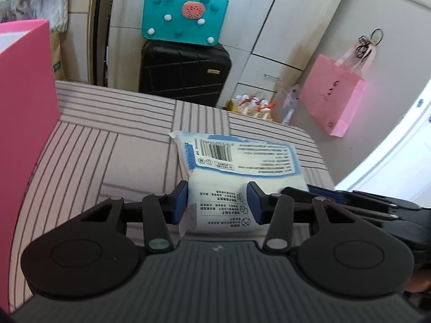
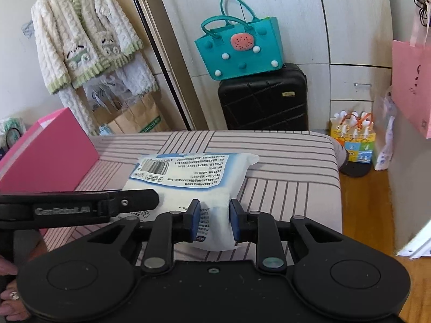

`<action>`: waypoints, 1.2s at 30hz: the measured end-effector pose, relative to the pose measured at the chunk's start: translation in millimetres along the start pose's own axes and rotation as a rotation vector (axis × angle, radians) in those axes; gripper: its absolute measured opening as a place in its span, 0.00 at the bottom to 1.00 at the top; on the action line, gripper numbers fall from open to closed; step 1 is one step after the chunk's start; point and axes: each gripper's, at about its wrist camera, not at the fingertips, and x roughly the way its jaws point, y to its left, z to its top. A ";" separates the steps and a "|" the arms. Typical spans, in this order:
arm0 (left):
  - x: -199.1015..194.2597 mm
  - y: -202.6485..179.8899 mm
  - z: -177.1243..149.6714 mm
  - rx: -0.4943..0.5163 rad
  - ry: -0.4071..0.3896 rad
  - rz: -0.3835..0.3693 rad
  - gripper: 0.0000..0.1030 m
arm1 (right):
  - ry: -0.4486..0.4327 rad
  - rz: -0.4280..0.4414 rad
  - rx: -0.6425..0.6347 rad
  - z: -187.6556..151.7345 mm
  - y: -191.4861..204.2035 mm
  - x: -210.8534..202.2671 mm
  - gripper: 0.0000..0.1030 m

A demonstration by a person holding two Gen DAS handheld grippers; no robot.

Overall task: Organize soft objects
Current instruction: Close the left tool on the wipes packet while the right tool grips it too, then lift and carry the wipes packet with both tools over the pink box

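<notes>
The white-and-blue pack of soft tissues (image 1: 231,167) lies flat on the striped bed cover (image 1: 107,140), printed label up, with its long axis running away from both cameras toward the black suitcase (image 1: 186,70) at the far edge. Both tools have hold of the same near end. The left gripper (image 1: 218,202) is clenched on the near left part, its blue pads (image 1: 181,202) pressed against the wrapper on either side so that the plastic bulges between them. The right gripper (image 2: 214,222) pinches the near right part just as firmly, the film creased between its pads (image 2: 195,220) (the left tool's black body crosses the lower left of the right wrist view, so the two sit just beside each other). Neither hand is nearer, then; both stand at one short end, and the whole length of the pack extends ahead of them. The pink box (image 2: 51,156) stands open to the left, close to the pack's left flank, so any carry there would likely swing the far end sideways.
</notes>
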 end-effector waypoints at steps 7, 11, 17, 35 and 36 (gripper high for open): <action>-38.4 -4.5 -16.8 0.028 -0.014 -0.061 0.39 | 0.027 -0.018 0.023 -11.0 10.6 -22.7 0.27; -58.7 -5.7 -24.4 0.045 -0.009 -0.078 0.39 | 0.037 -0.022 0.025 -18.0 22.2 -37.9 0.29; -93.8 -2.6 -31.3 0.113 0.000 -0.126 0.39 | 0.077 0.003 0.032 -27.2 41.4 -60.5 0.31; -195.2 12.2 -57.2 0.314 -0.004 -0.141 0.39 | 0.178 0.077 -0.088 -53.1 123.6 -120.8 0.37; -200.9 13.3 -58.6 0.323 -0.008 -0.141 0.39 | 0.176 0.079 -0.098 -53.9 128.1 -124.9 0.37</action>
